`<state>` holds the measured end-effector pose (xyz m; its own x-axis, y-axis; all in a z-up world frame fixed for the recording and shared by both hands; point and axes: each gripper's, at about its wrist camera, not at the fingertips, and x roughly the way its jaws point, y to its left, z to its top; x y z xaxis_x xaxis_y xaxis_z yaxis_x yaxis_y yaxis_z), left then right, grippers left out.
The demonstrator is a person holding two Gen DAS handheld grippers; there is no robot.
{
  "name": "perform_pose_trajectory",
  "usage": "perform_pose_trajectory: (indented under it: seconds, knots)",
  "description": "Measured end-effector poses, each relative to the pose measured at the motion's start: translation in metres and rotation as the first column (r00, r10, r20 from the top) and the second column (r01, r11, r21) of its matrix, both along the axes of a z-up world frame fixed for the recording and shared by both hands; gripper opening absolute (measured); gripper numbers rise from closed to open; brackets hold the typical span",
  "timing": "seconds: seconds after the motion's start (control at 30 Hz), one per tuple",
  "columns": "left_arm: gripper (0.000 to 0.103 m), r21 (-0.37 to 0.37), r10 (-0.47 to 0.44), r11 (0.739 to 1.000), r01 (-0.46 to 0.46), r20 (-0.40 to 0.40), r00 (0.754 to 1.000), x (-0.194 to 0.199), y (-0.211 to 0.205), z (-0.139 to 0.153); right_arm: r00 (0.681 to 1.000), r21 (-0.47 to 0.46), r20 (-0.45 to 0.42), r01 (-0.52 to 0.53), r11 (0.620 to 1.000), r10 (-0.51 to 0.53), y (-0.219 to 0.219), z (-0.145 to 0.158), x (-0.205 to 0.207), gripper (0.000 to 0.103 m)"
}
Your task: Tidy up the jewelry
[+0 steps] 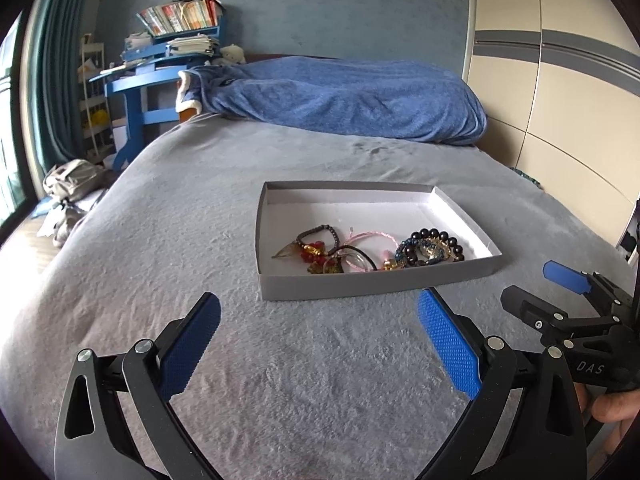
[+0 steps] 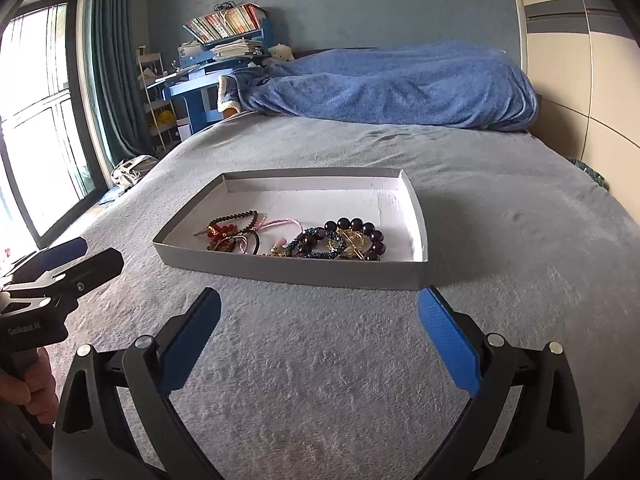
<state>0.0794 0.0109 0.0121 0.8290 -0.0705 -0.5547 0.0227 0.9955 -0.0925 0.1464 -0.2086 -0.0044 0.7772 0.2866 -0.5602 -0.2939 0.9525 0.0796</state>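
Note:
A shallow grey cardboard tray [image 1: 360,284] [image 2: 280,270] with a white inside lies on the grey bed. In its near part lies a heap of jewelry [image 1: 372,252] [image 2: 296,238]: a dark beaded bracelet [image 1: 436,240] [image 2: 360,228], a pink cord [image 1: 372,236], red beads [image 1: 314,249] and black loops. My left gripper [image 1: 320,324] is open and empty, hovering short of the tray. My right gripper [image 2: 320,320] is open and empty, also short of the tray. Each gripper shows at the edge of the other's view: the right one [image 1: 560,292], the left one [image 2: 68,260].
A rumpled blue blanket [image 1: 340,96] [image 2: 392,84] lies across the far end of the bed. A blue desk with books [image 1: 160,52] stands at the back left. A wardrobe [image 1: 560,80] lines the right side. A window [image 2: 36,120] is at the left.

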Motion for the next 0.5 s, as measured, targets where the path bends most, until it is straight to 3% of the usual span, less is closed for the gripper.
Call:
perform_pose_trajectory:
  seconds: [0.5]
  knots:
    - [0.098, -0.013, 0.002, 1.000, -0.002, -0.008, 1.000, 0.0025, 0.0043, -0.0012, 1.000, -0.011, -0.013, 0.000, 1.000, 0.000, -0.0001, -0.0027, 0.0020, 0.097]
